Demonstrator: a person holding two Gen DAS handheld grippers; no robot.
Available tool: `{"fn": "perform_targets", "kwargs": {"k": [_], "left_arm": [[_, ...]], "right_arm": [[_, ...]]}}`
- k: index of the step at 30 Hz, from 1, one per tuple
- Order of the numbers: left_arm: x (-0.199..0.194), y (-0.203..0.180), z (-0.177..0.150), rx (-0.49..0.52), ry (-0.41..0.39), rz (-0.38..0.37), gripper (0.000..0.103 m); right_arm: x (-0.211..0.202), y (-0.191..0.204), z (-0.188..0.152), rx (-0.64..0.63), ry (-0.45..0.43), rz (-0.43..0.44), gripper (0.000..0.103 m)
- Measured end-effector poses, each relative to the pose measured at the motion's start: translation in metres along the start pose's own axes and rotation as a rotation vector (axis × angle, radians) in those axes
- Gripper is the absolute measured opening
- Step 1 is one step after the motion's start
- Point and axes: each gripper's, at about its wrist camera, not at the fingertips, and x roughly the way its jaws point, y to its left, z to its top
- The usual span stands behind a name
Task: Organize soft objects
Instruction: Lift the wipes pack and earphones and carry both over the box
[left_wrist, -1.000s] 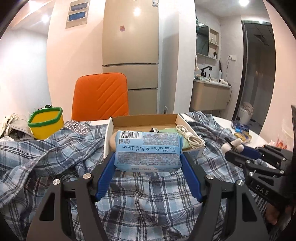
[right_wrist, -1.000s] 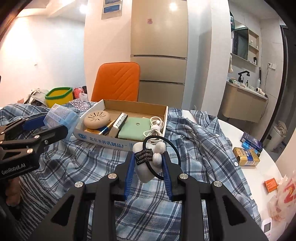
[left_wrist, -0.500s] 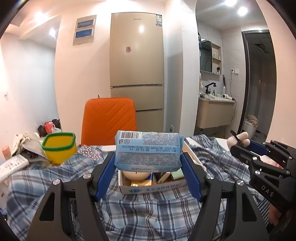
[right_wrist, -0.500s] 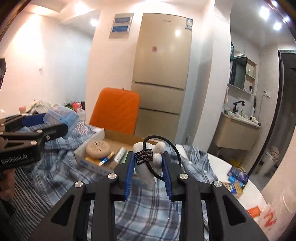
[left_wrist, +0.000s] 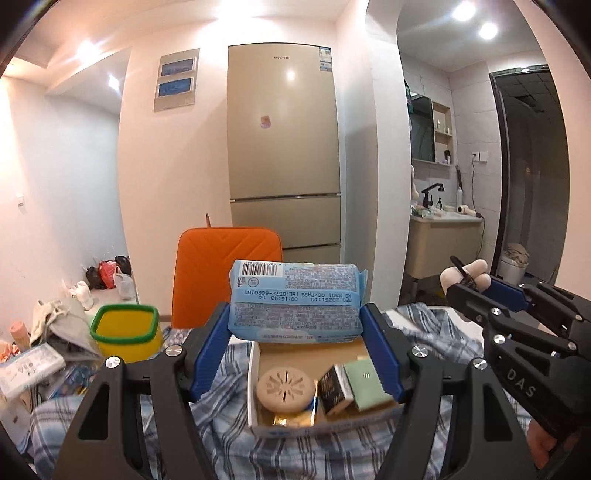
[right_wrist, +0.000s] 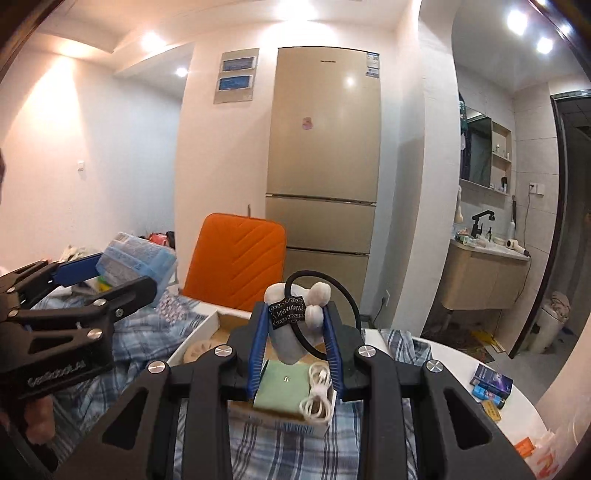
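Observation:
My left gripper (left_wrist: 295, 325) is shut on a light blue pack of wet wipes (left_wrist: 295, 299), held in the air above the cardboard box (left_wrist: 266, 428). In the right wrist view the same pack (right_wrist: 135, 260) shows at the left between the left gripper's fingers. My right gripper (right_wrist: 295, 328) is shut on a white pom-pom hair tie with a black elastic loop (right_wrist: 295, 312), also lifted over the box (right_wrist: 284, 421). From the left wrist view the right gripper (left_wrist: 476, 286) sits at the right with the pom-poms in its tips.
The box holds a round beige disc (left_wrist: 286, 389), a green pad (right_wrist: 282, 386) and a white cable (right_wrist: 317, 391). A blue plaid shirt (right_wrist: 122, 350) covers the table. A yellow tub with a green rim (left_wrist: 125, 332), an orange chair (left_wrist: 229, 269) and small boxes (right_wrist: 491, 386) stand around.
Both grippers have risen with their loads still gripped. The box and the plaid shirt have dropped lower in both views, and more of the room behind shows.

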Motion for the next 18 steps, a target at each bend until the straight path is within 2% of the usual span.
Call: {"fn": "perform_targets", "kwargs": {"k": [5,8,11,14,18], "left_arm": [[0.013,-0.001,0.024,-0.029,-0.033,-0.008,0.069],[0.022,0.0,0.033,-0.045,-0.022,-0.026,0.069],[0.028,0.001,0.036,-0.054,-0.011,-0.013,0.069],[0.038,0.003,0.035,-0.054,0.02,-0.008,0.069],[0.062,0.005,0.032,-0.053,0.1,-0.034,0.069]], "right_arm": [[0.012,-0.014,0.031,0.062,-0.028,0.001,0.031],[0.021,-0.019,0.044,0.072,-0.044,-0.012,0.031],[0.037,-0.023,0.047,0.079,-0.034,-0.026,0.031],[0.054,-0.028,0.044,0.099,-0.002,-0.021,0.031],[0.075,-0.033,0.035,0.1,0.053,-0.004,0.031]]}}
